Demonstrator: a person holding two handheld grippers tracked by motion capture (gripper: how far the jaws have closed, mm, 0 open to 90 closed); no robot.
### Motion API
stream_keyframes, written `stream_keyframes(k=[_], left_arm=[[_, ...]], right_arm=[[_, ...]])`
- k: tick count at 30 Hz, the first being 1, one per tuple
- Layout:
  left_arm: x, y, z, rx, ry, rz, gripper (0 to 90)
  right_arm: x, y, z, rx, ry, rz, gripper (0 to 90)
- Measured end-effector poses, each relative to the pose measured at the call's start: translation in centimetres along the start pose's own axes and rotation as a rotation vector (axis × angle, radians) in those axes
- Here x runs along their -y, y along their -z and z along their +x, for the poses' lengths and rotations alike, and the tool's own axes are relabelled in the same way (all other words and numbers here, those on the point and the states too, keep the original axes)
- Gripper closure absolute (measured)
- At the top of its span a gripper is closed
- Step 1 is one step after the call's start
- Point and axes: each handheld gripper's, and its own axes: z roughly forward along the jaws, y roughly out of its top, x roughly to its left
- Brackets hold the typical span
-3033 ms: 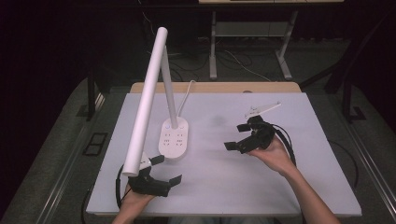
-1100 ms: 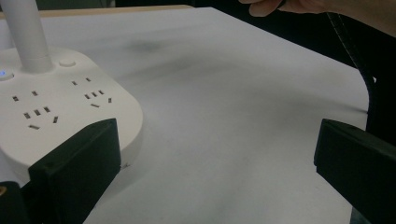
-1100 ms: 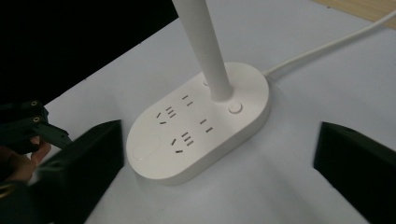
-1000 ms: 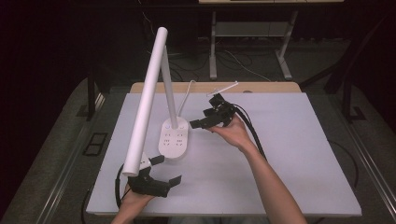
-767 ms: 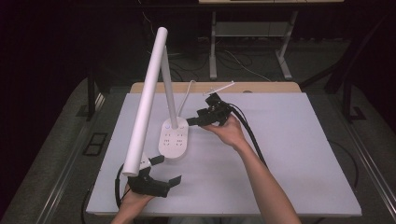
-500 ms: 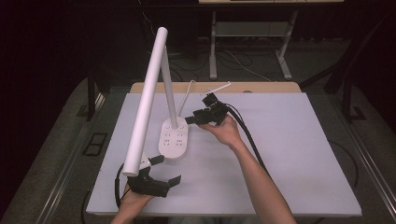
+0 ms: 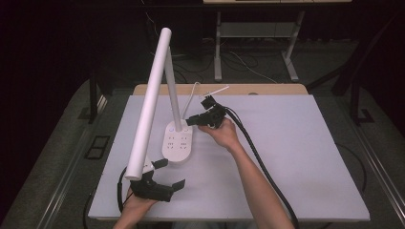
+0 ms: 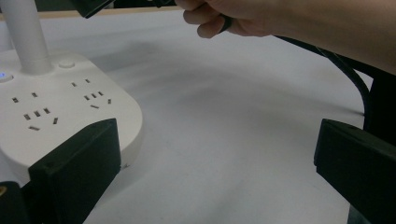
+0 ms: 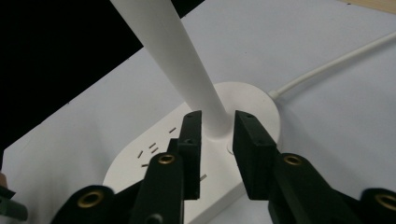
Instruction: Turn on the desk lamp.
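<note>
A white desk lamp stands on the white table, its oval base (image 7: pixel 177 143) carrying several sockets. The thin stem (image 7: pixel 173 90) rises from the base's far end, and a long tube head (image 7: pixel 150 100) slants down toward the near left. My right gripper (image 7: pixel 192 118) hovers just right of the stem's foot. In the right gripper view its jaws (image 9: pixel 217 126) stand a narrow gap apart above the base (image 9: pixel 252 100), holding nothing, with the stem (image 9: pixel 173 51) seen through the gap. My left gripper (image 7: pixel 171 173) rests open under the tube's low end, near the base (image 8: pixel 56 107).
The lamp's white cord (image 7: pixel 193 93) runs off the back of the table (image 7: pixel 305 157). A thick black cable (image 7: pixel 258 157) trails from my right gripper along the forearm. A round button (image 8: pixel 66 64) sits beside the stem. Desk legs and floor cables lie beyond the far edge.
My right gripper has swung from the right part of the table over to the lamp's base and its jaws have narrowed. The left gripper and the lamp have not moved.
</note>
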Motion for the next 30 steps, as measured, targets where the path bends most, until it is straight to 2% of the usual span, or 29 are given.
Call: stream_keyframes(k=[7,10,17,27,30], left_arm=[[0.0,0.1,0.0,0.001,0.002,-0.003,0.0],[0.0,0.1,0.0,0.001,0.004,-0.005,0.0],[0.0,0.1,0.1,0.002,0.002,-0.004,0.0],[0.0,0.1,0.2,0.002,0.001,-0.002,0.0],[0.0,0.1,0.2,0.002,0.002,-0.002,0.0]], right_arm=[[0.2,-1.5,-0.4,0.002,-0.029,0.001,88.8],[0.4,-2.1,-0.6,0.005,-0.048,-0.002,89.4],[0.9,-3.4,-1.1,0.007,-0.060,0.003,89.4],[1.3,-4.2,-1.6,0.014,-0.073,0.018,89.5],[1.6,-4.5,-1.8,-0.004,-0.081,0.019,89.5]])
